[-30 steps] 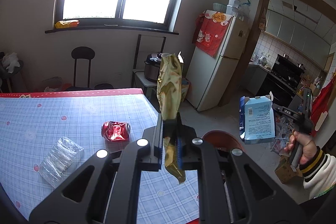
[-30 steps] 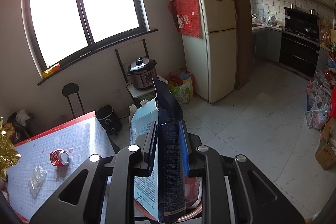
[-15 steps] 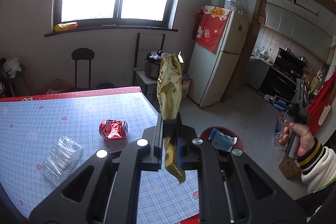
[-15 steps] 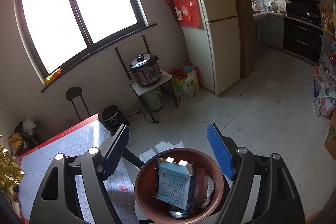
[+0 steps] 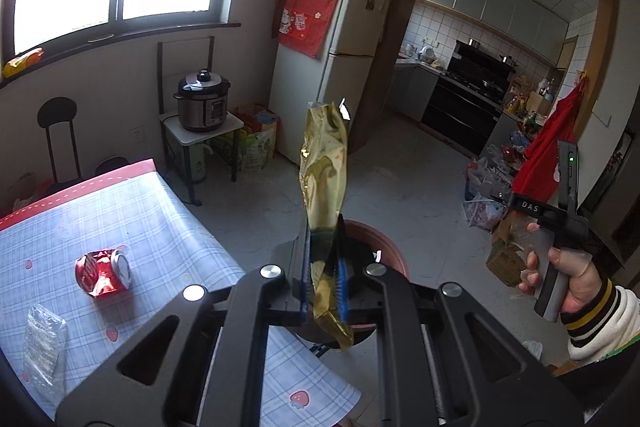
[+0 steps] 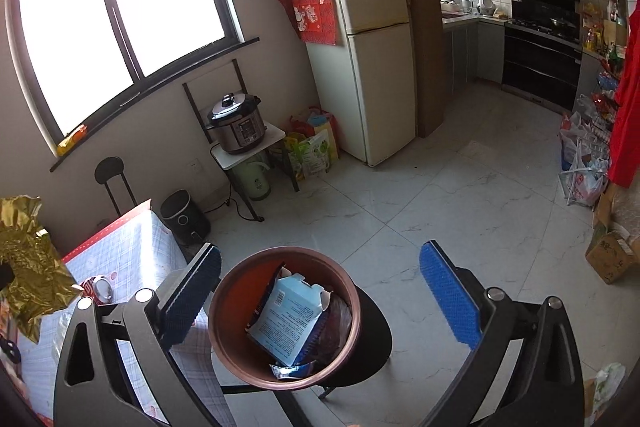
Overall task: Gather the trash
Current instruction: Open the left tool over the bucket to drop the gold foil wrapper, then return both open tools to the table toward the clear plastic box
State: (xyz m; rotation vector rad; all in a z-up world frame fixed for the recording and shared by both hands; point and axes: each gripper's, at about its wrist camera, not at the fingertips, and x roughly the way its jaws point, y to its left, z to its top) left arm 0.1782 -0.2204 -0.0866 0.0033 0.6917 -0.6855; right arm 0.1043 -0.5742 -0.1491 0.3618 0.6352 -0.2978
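Gold foil wrapper: light, crinkly, floppy; your left tongs pinch it low on its length, above the brown bin. Right tongs, just opened wide, hold nothing; blue carton lies in the bin. Crushed red can and clear plastic wait on the tabletop, unobstructed

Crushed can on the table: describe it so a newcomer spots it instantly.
Start at the checked tablecloth left of the brown bin. The crushed can lies on its side there, beside a clear plastic wrapper. It is the only red, shiny thing on the cloth.
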